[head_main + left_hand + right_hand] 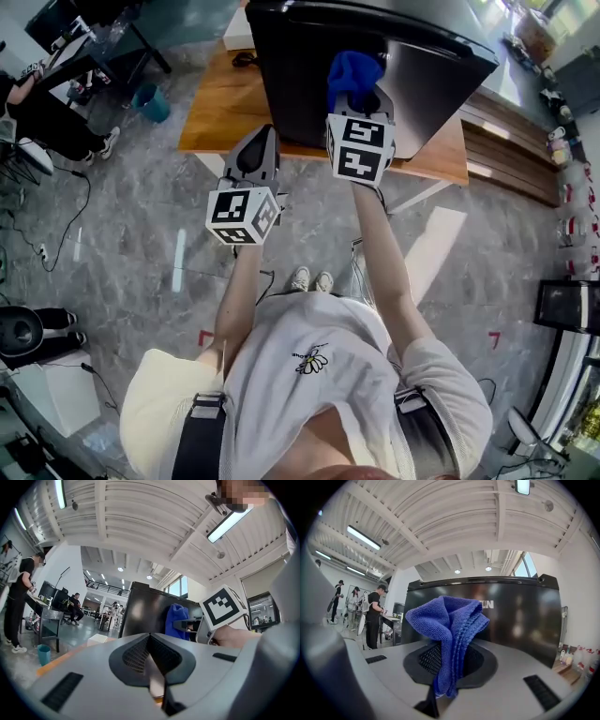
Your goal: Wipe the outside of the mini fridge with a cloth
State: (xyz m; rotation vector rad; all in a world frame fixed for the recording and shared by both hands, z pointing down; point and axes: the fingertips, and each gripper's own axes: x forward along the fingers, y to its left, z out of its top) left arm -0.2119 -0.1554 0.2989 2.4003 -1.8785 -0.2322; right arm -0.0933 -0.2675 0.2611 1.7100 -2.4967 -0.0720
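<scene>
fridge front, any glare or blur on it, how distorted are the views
Right gripper view: fridge front glossy with soft reflections, blurred behind the sharp cloth; fisheye curves the ceiling. Left gripper view: same curving, dark corners. Head view: pale sheen on the fridge.

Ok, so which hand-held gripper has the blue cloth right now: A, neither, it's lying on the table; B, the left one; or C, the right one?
C: the right hand-held gripper is shut on the blue cloth, held up facing the black mini fridge. The left hand-held gripper is shut with nothing in it.
</scene>
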